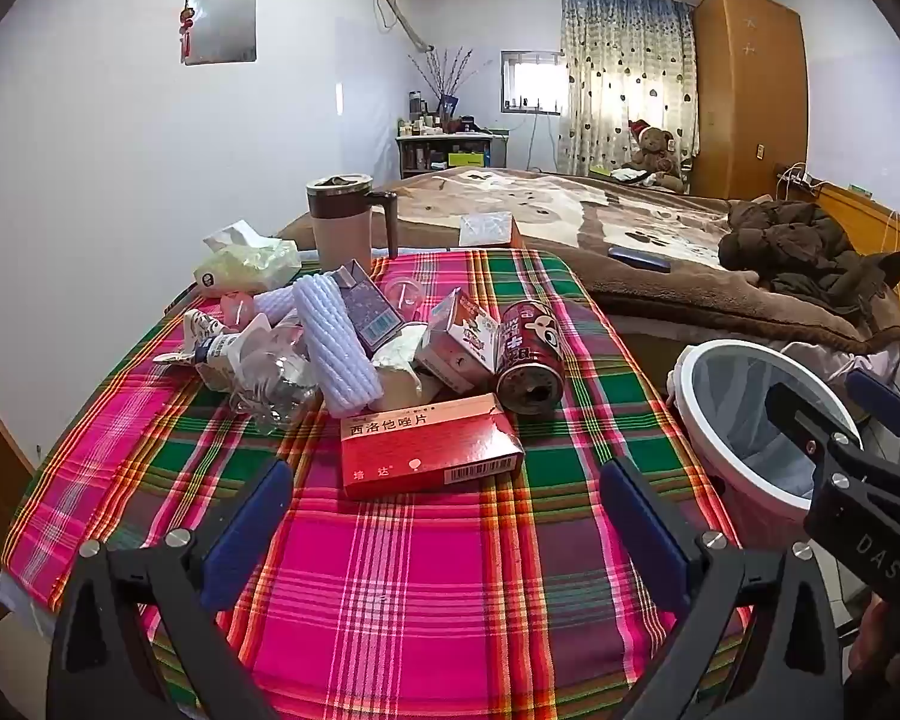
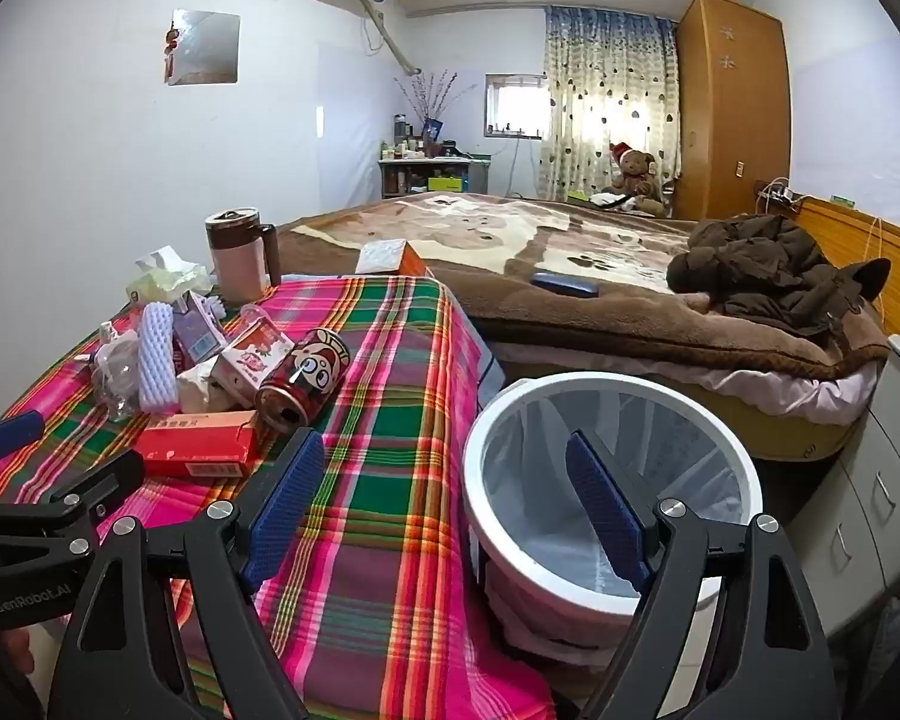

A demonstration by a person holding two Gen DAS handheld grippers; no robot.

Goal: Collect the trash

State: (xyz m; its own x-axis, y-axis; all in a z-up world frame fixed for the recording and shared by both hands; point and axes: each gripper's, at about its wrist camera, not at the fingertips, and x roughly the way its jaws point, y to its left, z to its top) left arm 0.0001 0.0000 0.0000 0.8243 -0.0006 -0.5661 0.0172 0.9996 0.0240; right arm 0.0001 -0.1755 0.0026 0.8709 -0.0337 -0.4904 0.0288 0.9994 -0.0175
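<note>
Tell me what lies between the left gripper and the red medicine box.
Only bare plaid cloth separates the open left gripper from the red medicine box, per the left wrist view.

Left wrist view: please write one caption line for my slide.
Open left gripper faces a red box and trash pile on the plaid table, bin beside.

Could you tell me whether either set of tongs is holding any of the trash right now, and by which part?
Nothing is held. The left tongs stand open over the tablecloth short of the red box; the right tongs are open and empty.
</note>
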